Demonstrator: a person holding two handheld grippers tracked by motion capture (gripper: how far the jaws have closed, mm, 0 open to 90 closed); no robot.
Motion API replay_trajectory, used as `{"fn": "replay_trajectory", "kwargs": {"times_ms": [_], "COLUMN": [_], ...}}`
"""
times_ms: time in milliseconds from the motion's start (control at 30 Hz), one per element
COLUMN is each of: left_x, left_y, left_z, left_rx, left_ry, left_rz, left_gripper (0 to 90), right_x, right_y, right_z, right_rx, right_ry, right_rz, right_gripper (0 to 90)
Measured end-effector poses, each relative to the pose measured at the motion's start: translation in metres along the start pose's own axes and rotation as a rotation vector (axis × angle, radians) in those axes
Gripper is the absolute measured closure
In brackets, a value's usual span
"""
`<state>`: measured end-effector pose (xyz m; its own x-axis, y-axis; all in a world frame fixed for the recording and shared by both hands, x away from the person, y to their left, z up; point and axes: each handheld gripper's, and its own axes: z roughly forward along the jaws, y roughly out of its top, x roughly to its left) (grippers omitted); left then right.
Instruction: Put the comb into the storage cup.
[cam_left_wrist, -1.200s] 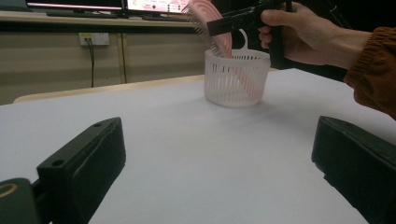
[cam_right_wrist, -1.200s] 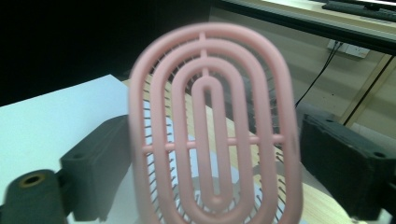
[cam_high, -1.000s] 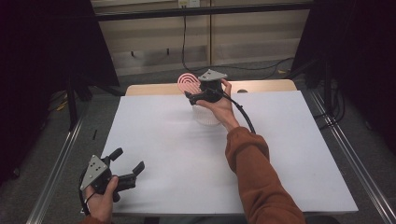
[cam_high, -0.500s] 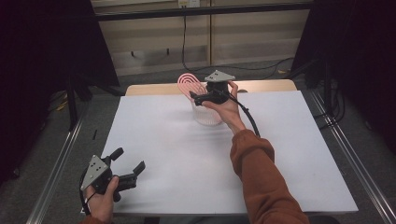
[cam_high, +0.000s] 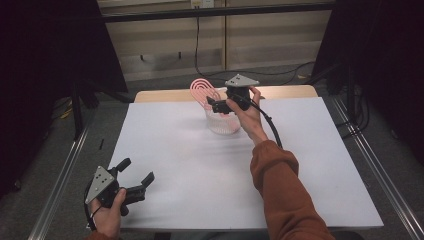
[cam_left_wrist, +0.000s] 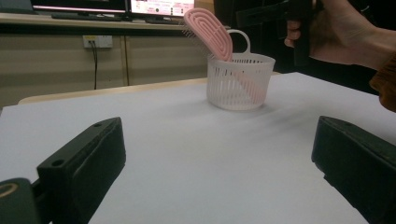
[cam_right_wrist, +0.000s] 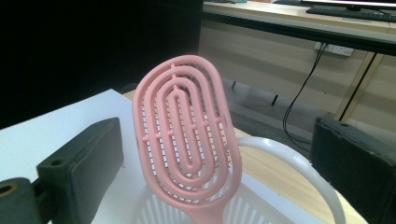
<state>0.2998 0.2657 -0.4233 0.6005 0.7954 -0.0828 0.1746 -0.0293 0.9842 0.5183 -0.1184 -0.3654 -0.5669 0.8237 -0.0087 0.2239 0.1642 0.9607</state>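
A pink hairbrush (cam_right_wrist: 187, 140) patterned with concentric oval ribs stands in a white slatted basket (cam_left_wrist: 240, 81) on a white desk (cam_high: 200, 180).

Rust-orange sleeve (cam_high: 280, 190) on the right arm, bunched at the wrist. Both tongs, left (cam_high: 137, 176) and right (cam_high: 214, 105), are black, each topped with a grey three-cornered plate. A black cable (cam_high: 267, 125) trails off the right one.
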Motion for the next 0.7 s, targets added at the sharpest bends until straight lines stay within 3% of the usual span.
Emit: {"fn": "replay_trajectory", "kwargs": {"times_ms": [233, 367, 533, 700], "left_x": [0.000, 0.000, 0.000, -0.001], "left_y": [0.000, 0.000, 0.000, 0.001], "left_z": [0.000, 0.000, 0.001, 0.004], "left_rx": [-0.003, -0.001, 0.000, 0.004], "left_ry": [0.003, 0.004, 0.003, -0.001], "left_rz": [0.003, 0.005, 0.002, 0.007], "left_gripper": [2.9, 2.9, 2.9, 3.0], "right_x": [0.000, -0.004, -0.006, -0.009], "right_y": [0.004, 0.002, -0.001, -0.004], "right_z": [-0.009, -0.012, -0.018, -0.024], "right_rx": [0.004, 0.026, 0.009, -0.022], "right_ry": [-0.013, -0.003, -0.010, -0.050], "right_rz": [-0.016, 0.029, 0.043, 0.043], "right_gripper": [2.3, 1.6, 1.4, 0.2]}}
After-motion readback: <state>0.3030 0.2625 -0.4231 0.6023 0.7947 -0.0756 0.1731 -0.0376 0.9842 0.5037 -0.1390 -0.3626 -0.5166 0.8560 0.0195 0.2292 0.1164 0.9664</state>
